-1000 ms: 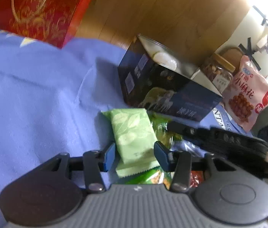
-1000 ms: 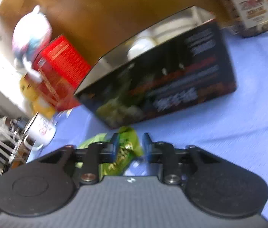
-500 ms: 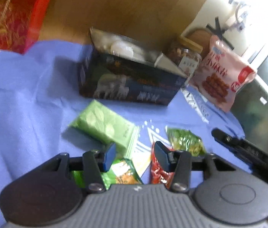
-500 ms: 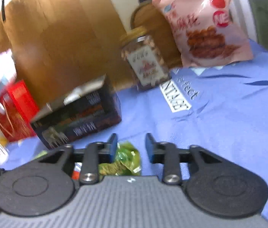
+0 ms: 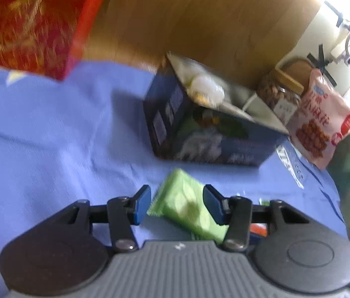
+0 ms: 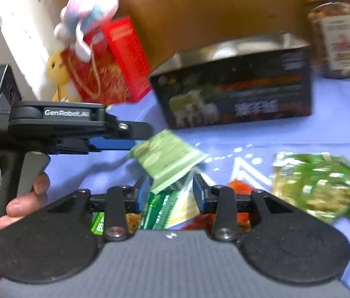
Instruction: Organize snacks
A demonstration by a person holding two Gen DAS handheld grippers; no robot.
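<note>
Light green packet (image 5: 187,204): is being framed between the blue pads of the left claw (image 5: 178,203), tilted; the pads are standing apart, right pad close against the packet, a sliver of gap showing at the left pad, so a firm clamp cannot be told. In the right wrist view the same packet (image 6: 167,159) is being carried just off the tip of the left claw (image 6: 135,134), above the other snacks.

Right claw (image 6: 170,193): is being held apart, closed on nothing, over a green-and-white wrapper (image 6: 165,211) and a red wrapper (image 6: 237,186) lying on the counter (image 5: 38,136), which is being covered by a blue cloth.

Crinkled green bag (image 6: 321,186): is lying right of the right claw, apart from it.

Dark open box (image 5: 207,129): is standing beyond the packet, with white items inside.

Nut jar (image 5: 281,94) and pink snack pouch (image 5: 321,121): are being seen right of the box, against the wooden wall.

Red gift bag (image 5: 31,22): is standing at far left, with plush toys (image 6: 88,22) beside it.
</note>
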